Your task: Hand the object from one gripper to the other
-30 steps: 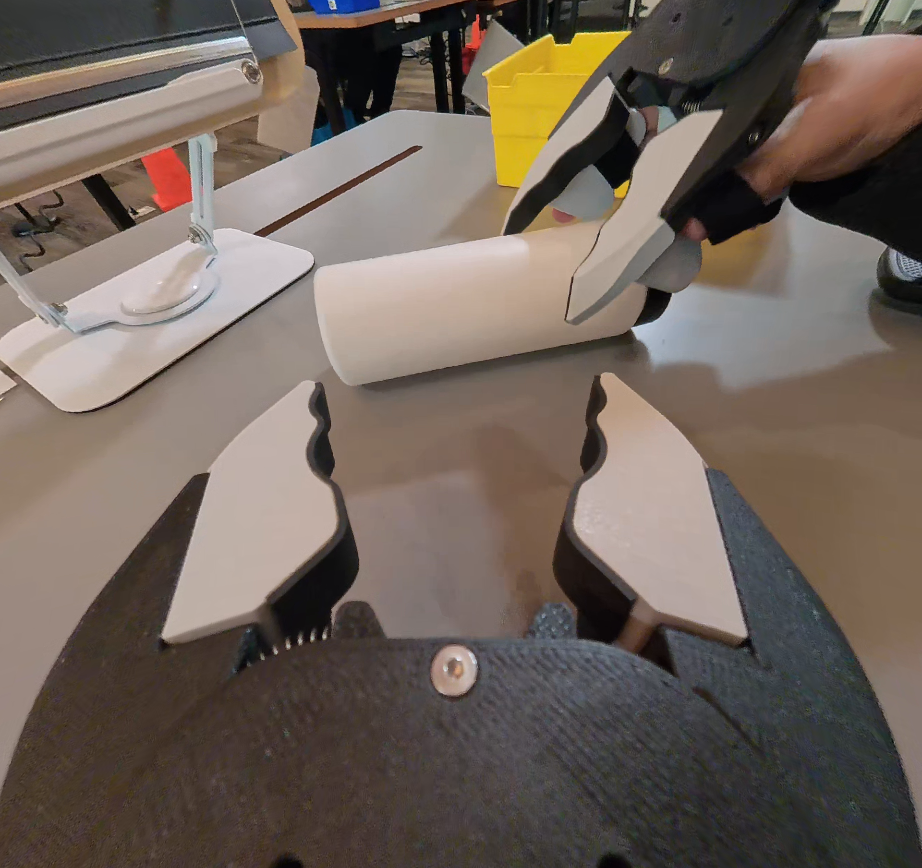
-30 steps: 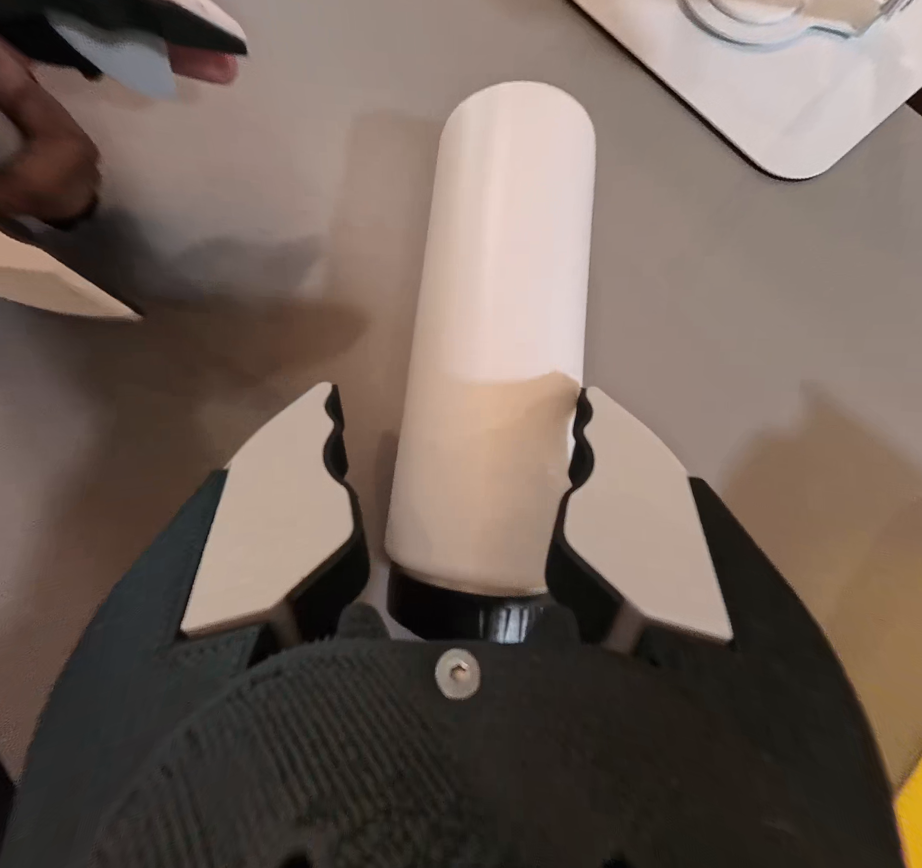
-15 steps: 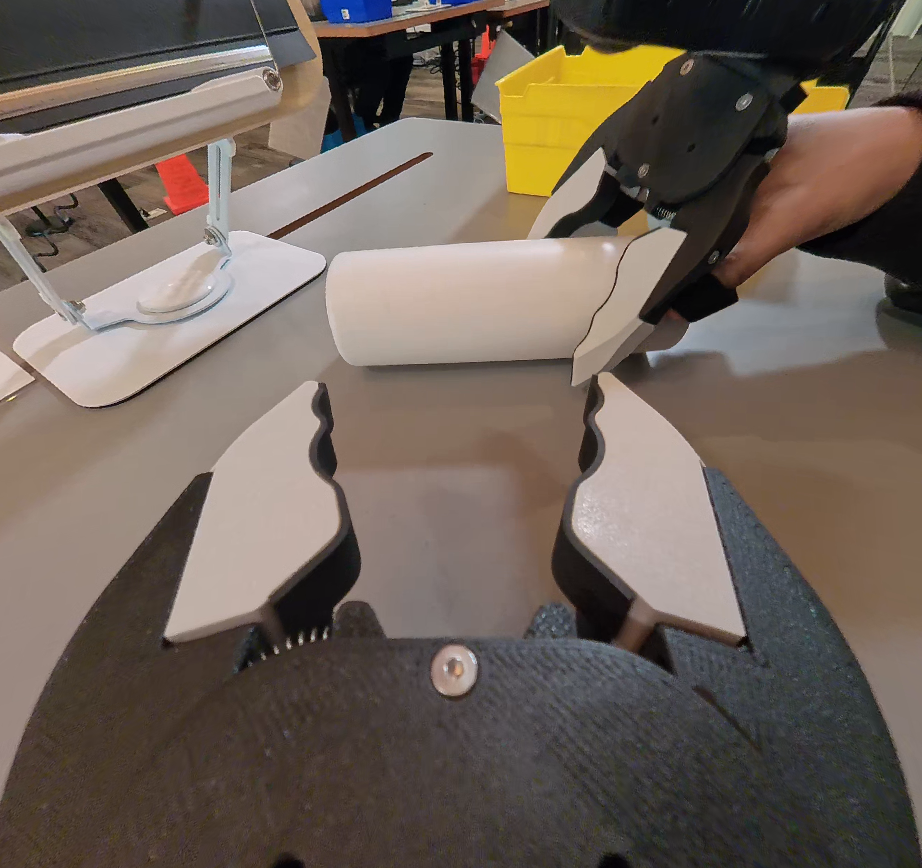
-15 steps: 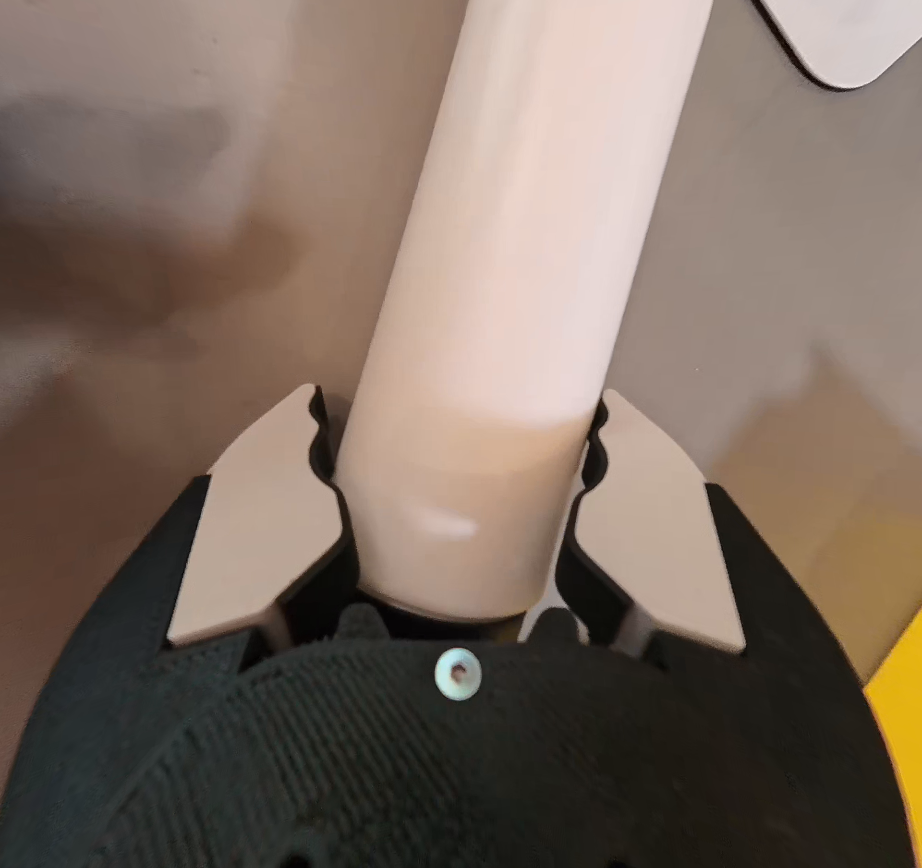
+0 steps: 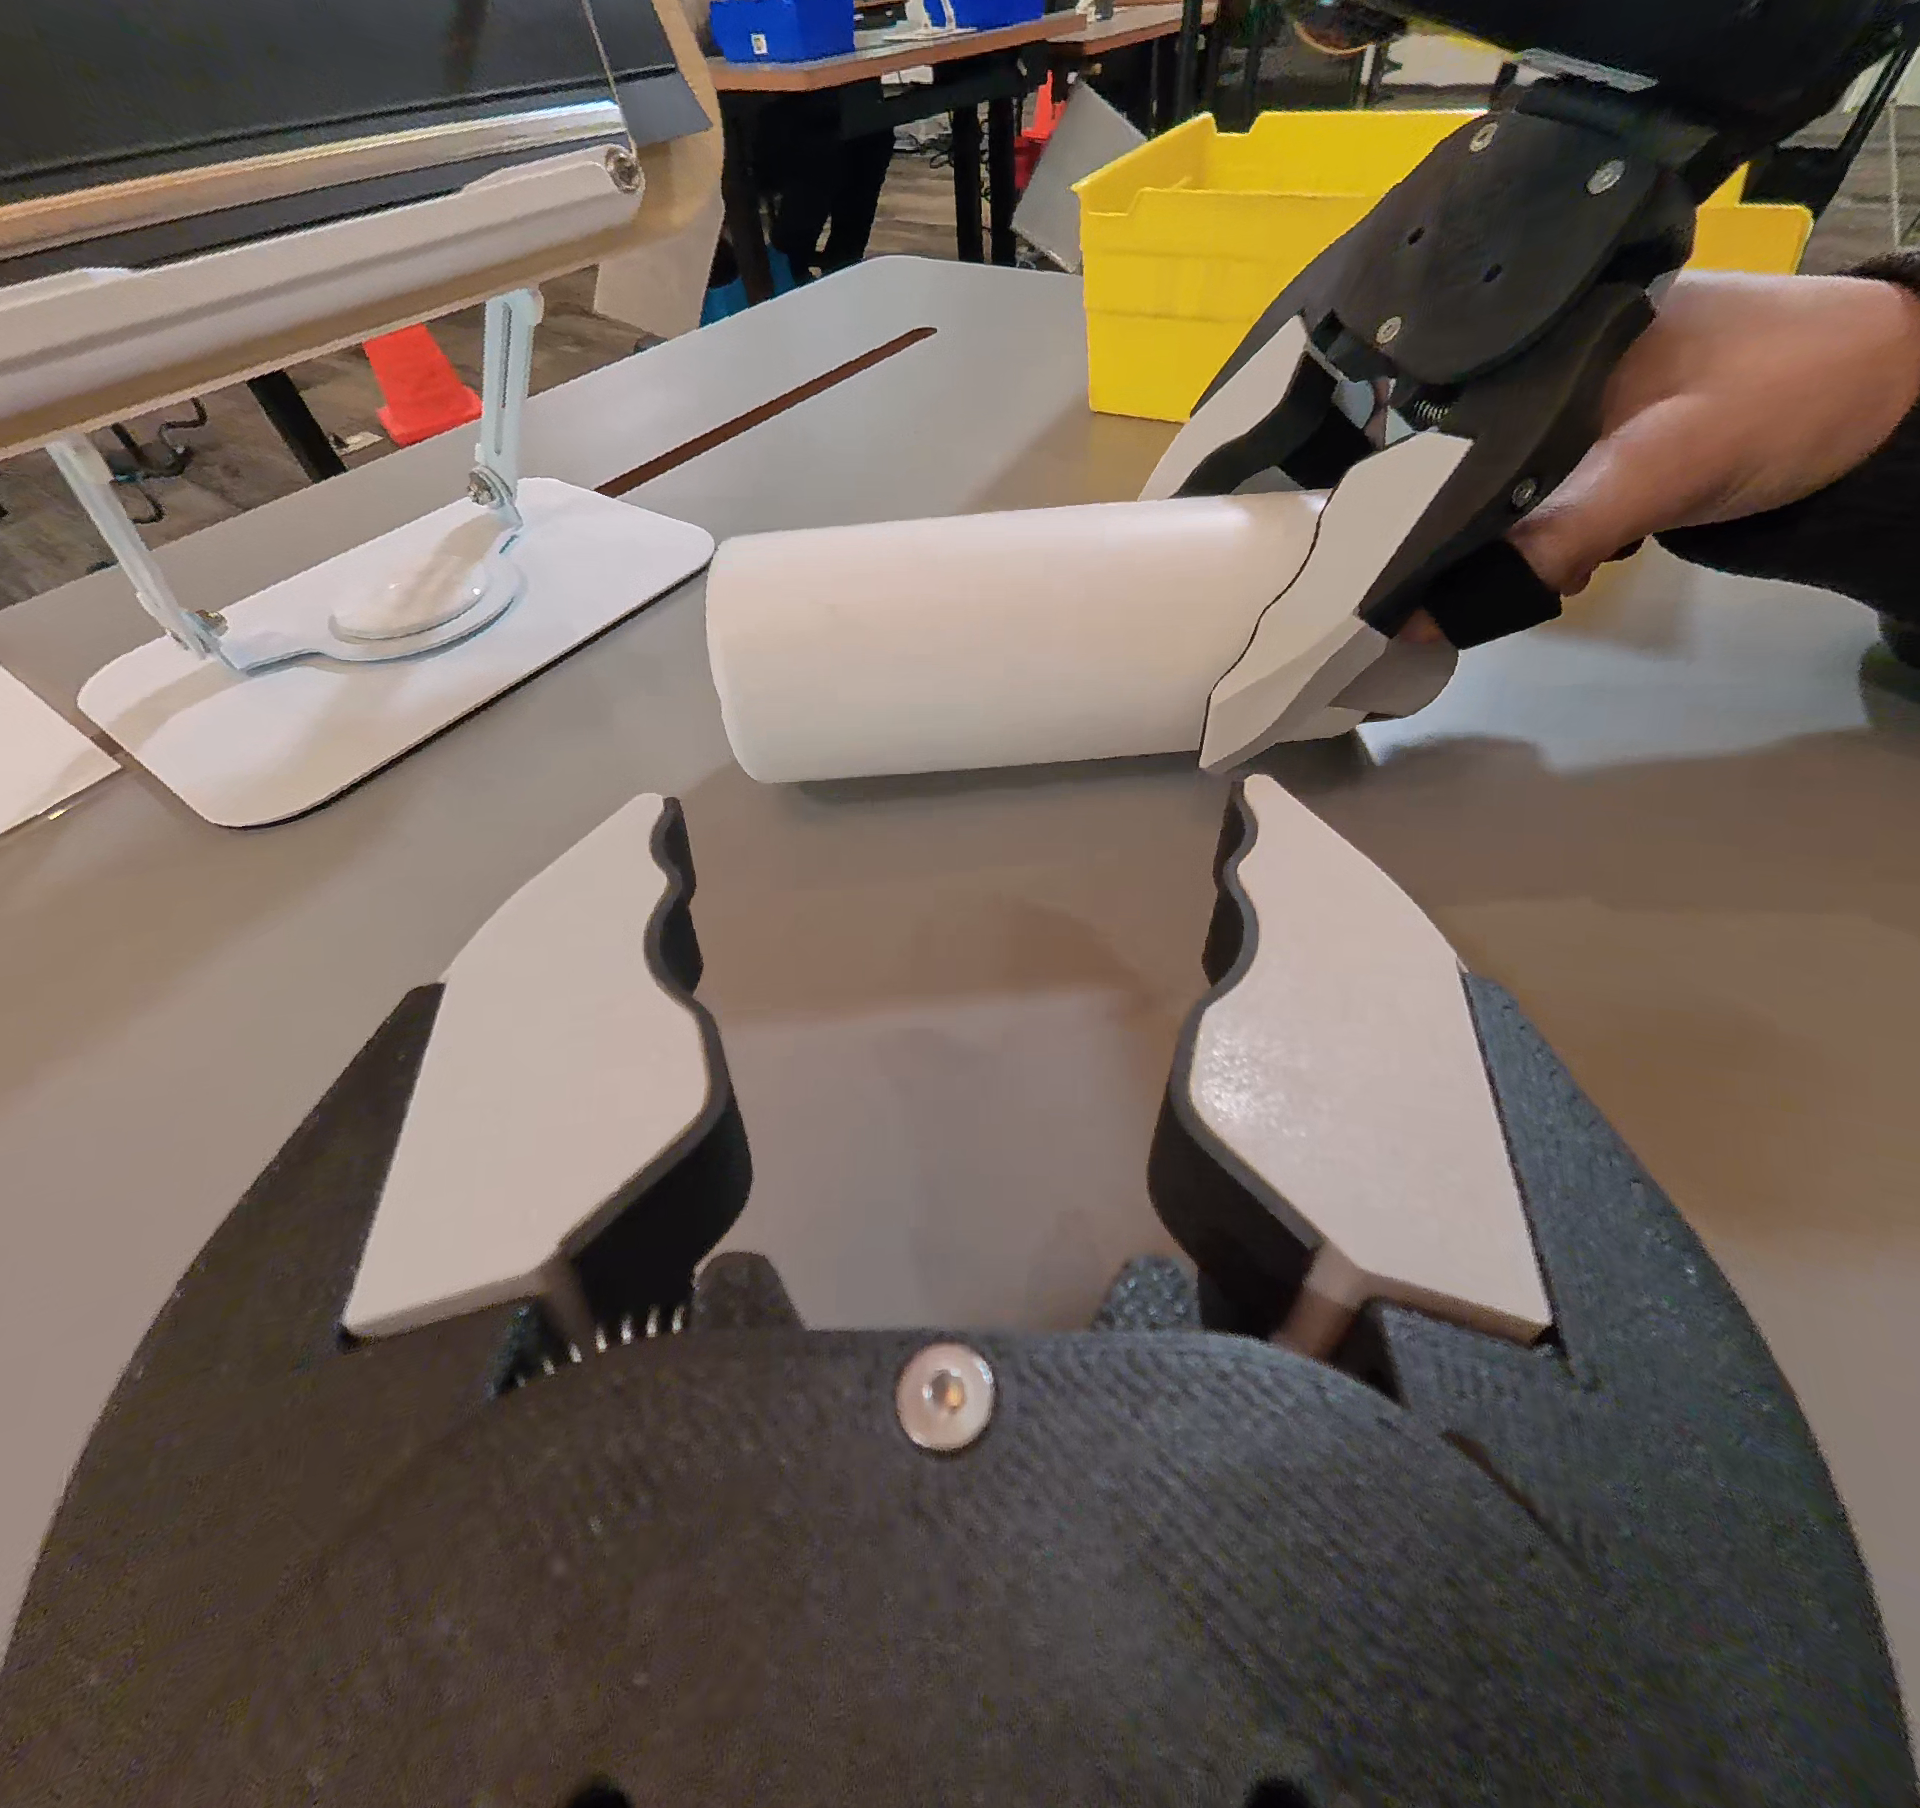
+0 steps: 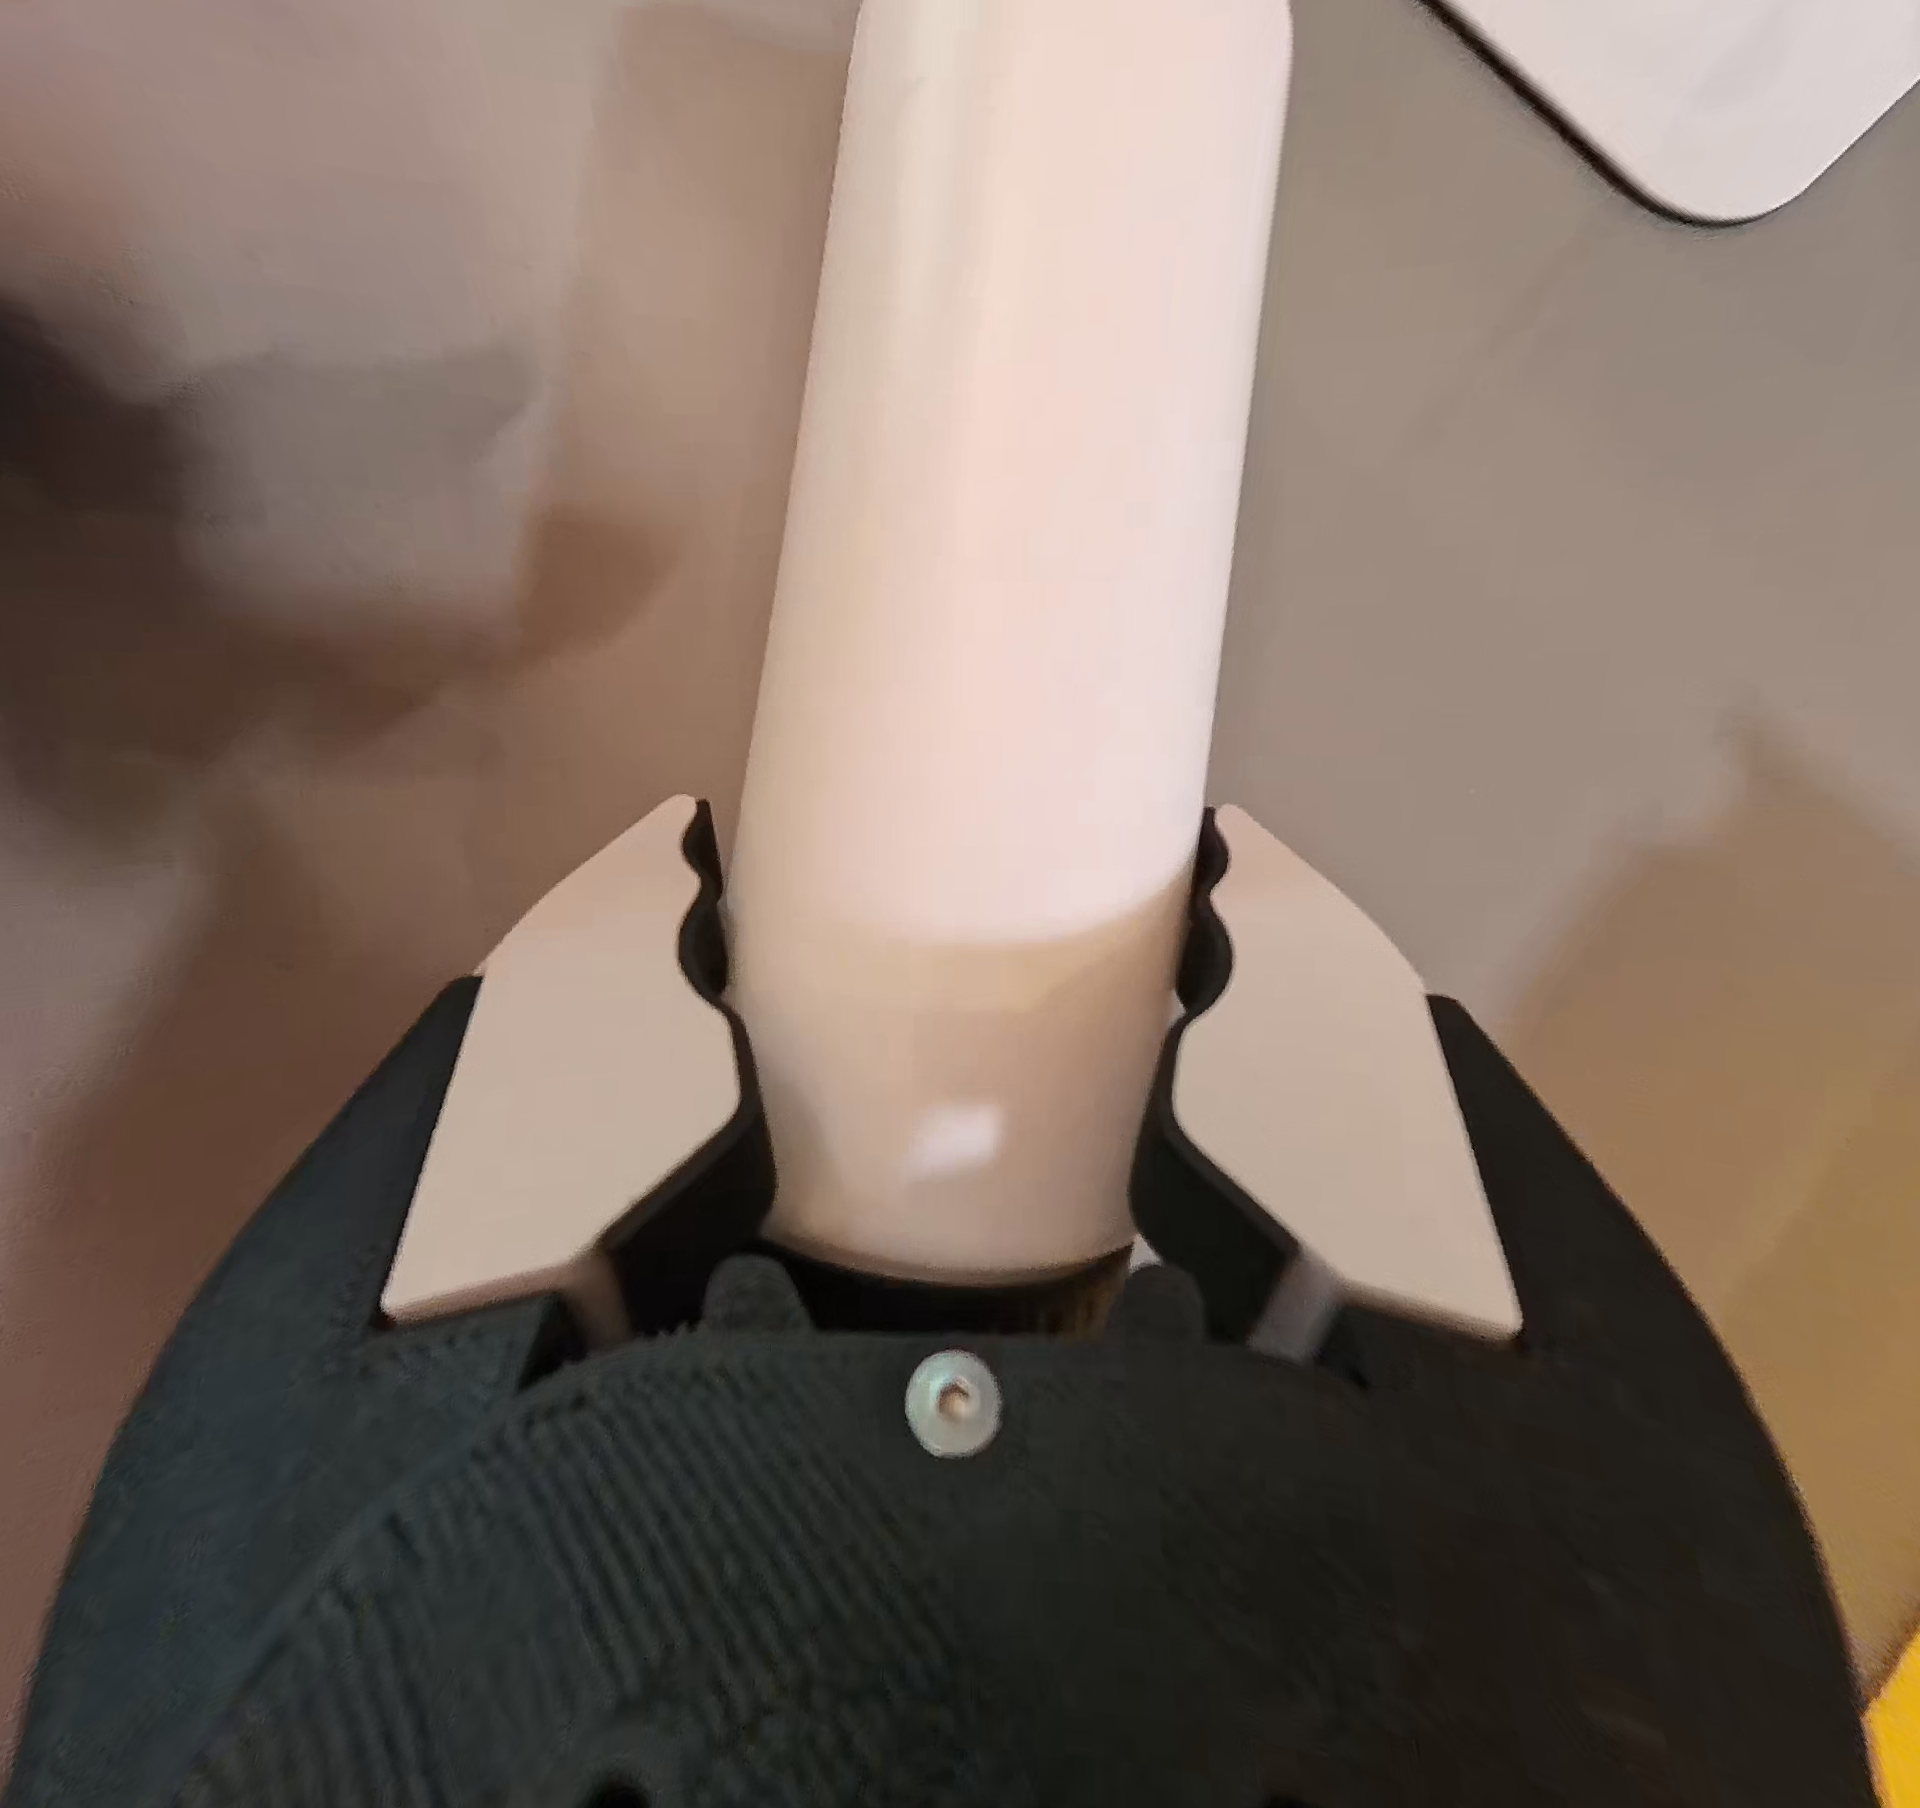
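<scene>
The right gripper (image 6: 956, 927) is clamping the white bottle (image 5: 987, 636) at its capped end, holding it level, long axis running left-right just above the table (image 5: 260, 979). The left gripper (image 5: 951, 927) is waiting spread and empty, directly nearside of its middle.

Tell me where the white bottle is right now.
The white bottle lies sideways in the middle of the left wrist view, its cap end gripped by the right claw, with the stand's white base to its left.
</scene>
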